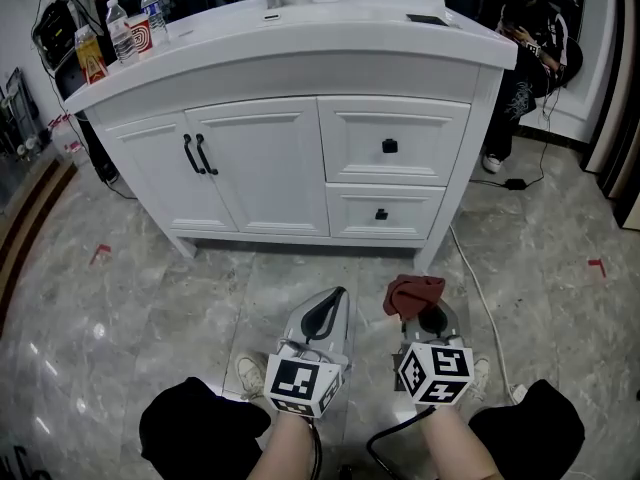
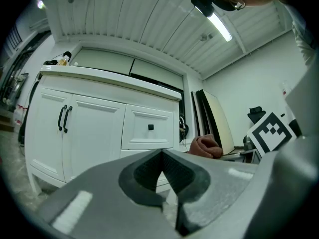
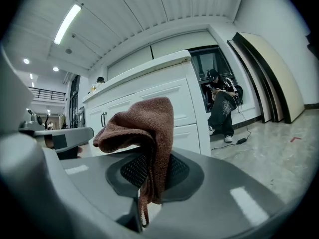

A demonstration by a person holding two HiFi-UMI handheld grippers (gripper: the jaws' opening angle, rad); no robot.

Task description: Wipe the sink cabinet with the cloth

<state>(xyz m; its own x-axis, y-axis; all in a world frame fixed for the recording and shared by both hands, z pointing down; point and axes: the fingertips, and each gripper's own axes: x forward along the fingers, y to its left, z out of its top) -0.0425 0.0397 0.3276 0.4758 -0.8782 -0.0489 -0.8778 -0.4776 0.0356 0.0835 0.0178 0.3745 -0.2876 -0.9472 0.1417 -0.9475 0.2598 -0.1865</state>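
The white sink cabinet (image 1: 300, 158) stands ahead, with two doors at the left and two drawers at the right. My right gripper (image 1: 421, 313) is shut on a reddish-brown cloth (image 1: 414, 293), which bunches above the jaws (image 3: 142, 128) and hangs between them. The left gripper (image 1: 325, 311) is shut and holds nothing; in its own view the pads meet at the tip (image 2: 160, 156), with the cabinet (image 2: 99, 128) beyond. Both grippers hover low over the floor, well short of the cabinet front.
Bottles and a cup (image 1: 125, 33) stand on the countertop's left end. A person (image 1: 530, 58) sits to the cabinet's right, with a cable (image 1: 480, 288) trailing over the marble floor. My knees (image 1: 200, 428) frame the bottom of the head view.
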